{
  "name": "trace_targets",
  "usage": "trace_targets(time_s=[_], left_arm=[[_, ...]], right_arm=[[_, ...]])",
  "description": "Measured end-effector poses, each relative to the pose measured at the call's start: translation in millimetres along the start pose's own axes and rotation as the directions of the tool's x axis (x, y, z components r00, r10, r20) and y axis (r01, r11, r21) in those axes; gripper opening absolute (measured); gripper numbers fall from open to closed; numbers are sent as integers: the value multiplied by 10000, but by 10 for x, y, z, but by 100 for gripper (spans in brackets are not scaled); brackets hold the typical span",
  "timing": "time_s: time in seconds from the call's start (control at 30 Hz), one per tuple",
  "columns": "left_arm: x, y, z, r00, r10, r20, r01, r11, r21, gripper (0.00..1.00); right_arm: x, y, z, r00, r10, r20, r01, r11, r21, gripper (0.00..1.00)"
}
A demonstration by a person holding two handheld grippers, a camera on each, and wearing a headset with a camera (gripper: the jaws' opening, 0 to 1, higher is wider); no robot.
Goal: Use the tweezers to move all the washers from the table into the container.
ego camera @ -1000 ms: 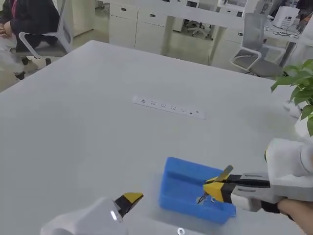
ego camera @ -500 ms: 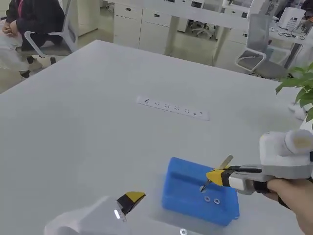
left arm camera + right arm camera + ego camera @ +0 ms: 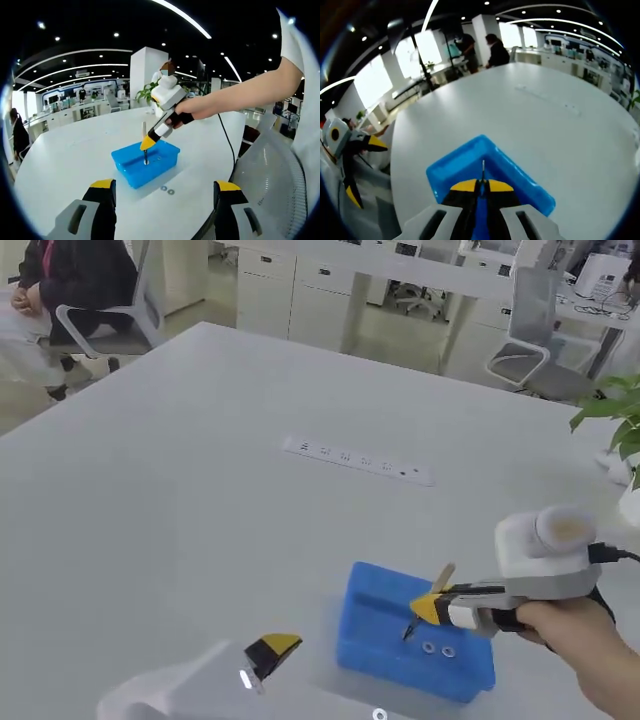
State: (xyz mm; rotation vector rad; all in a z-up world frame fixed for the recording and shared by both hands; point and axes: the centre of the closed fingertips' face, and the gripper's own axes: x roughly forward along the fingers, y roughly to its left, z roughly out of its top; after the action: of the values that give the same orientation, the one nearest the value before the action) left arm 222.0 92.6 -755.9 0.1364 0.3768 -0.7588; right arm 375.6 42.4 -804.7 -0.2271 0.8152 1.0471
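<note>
- Washers (image 3: pixel 430 648): two inside blue container (image 3: pixel 370 586), head view.
- Left gripper view: two more washers (image 3: pixel 163 188) on table (image 3: pixel 75 155) beside it.
- Right tongs (image 3: pixel 425 608) clenched on tweezers (image 3: pixel 411 626); left tongs (image 3: pixel 165 186) released.

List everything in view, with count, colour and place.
table: one, pale grey
container: one, blue, on the table
washers: two, silver, in the container
loose washers: two, silver, on the table beside the container
tweezers: one, grey, tip over the container
power strip: one, white, mid-table
plant: one, green, right edge
right gripper: one, yellow-tipped, shut on the tweezers
left gripper: one, yellow-tipped, open, near the container
</note>
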Motion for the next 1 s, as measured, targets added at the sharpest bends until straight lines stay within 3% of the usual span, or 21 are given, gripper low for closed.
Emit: trace_targets(time_s=[0.27,0.43,1.0], left_arm=[[4,-1,-6,10000,-2,-35,2,10000,7,81],[3,-1,-8,10000,11,-59,-11,10000,8,80],[-4,-10,-7,10000,3,-58,-2,10000,27,81]], right_arm=[[-4,15,-39,10000,30,-60,-30,10000,51,3],[7,-6,-54,9999,25,-170,-31,9994,-333,3],[-126,11,9,9995,-136,290,137,9999,-29,3]])
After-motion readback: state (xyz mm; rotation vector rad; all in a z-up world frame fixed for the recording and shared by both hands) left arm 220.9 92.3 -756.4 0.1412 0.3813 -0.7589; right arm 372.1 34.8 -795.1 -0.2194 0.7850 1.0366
